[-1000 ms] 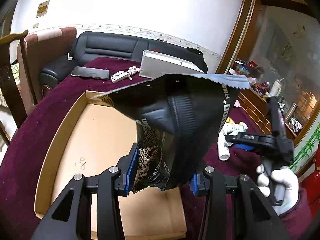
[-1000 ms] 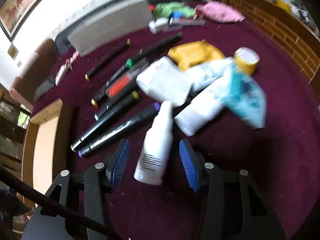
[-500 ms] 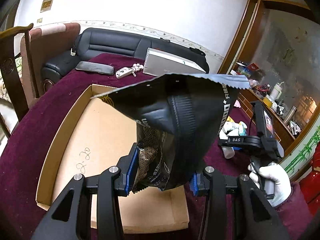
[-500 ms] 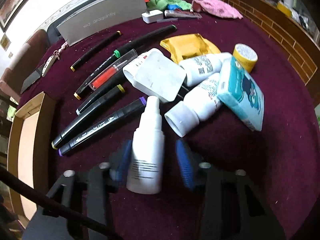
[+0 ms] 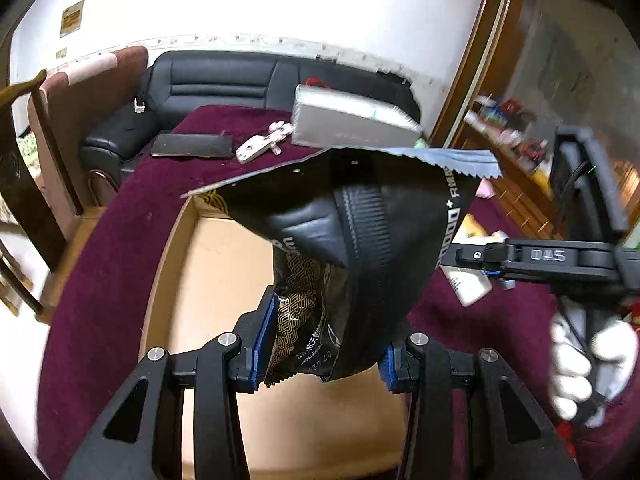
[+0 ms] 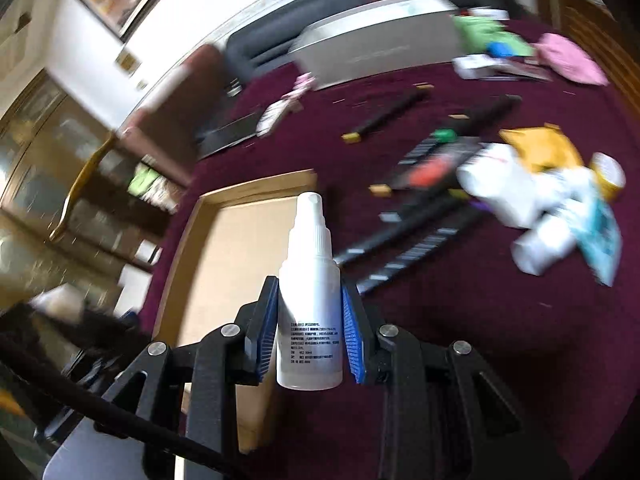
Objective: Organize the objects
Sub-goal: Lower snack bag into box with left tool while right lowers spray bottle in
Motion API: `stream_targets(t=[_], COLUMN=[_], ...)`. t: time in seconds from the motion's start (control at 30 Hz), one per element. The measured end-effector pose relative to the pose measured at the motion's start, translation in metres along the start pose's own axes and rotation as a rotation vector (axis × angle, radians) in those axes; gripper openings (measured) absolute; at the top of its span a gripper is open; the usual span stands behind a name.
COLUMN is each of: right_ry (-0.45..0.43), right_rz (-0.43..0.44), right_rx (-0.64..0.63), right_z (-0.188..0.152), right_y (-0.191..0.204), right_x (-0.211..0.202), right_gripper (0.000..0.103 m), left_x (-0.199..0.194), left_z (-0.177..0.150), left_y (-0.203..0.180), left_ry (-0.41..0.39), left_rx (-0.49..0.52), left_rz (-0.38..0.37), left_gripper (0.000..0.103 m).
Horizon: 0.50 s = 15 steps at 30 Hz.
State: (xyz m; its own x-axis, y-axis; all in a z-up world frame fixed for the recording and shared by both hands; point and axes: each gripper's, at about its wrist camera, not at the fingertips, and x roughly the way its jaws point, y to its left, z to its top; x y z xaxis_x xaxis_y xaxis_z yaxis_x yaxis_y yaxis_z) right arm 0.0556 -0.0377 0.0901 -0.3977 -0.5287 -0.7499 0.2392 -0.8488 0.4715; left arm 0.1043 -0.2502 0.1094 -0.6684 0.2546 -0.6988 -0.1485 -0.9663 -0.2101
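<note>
A living room: a table under a dark red cloth, a black sofa behind it.

Left wrist view: the left gripper pinches a black snack pouch by its lower end, above a shallow cardboard tray whose floor is bare. Only this view shows a gloved hand holding the right gripper at the right edge, and a dark phone at the table's far side.

Right wrist view, blurred: the right gripper's jaws have just been closing and now press both sides of a white spray bottle, held upright beside the tray's near corner. Only here show black markers and a heap of white bottles and packets to the right, with bare cloth in front.
</note>
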Motion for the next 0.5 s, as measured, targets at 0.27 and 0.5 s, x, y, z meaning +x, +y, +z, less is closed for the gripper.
stream_targets(t=[0.27, 0.5], right_ry=[0.086, 0.1], right_rz=[-0.044, -0.107], right_rx=[-0.019, 0.008], right_z=[0.022, 0.038], right_y=[0.036, 0.025], right_x=[0.084, 0.122], right_gripper=[0.028, 0.028], left_x=[0.096, 0.141], left_z=[0.03, 0.039], left_y=[0.051, 0.059], left_ry=[0.211, 0.287], left_rx=[-0.107, -0.129], left_rz=[-0.004, 0.007], left_gripper=[0.037, 0.037])
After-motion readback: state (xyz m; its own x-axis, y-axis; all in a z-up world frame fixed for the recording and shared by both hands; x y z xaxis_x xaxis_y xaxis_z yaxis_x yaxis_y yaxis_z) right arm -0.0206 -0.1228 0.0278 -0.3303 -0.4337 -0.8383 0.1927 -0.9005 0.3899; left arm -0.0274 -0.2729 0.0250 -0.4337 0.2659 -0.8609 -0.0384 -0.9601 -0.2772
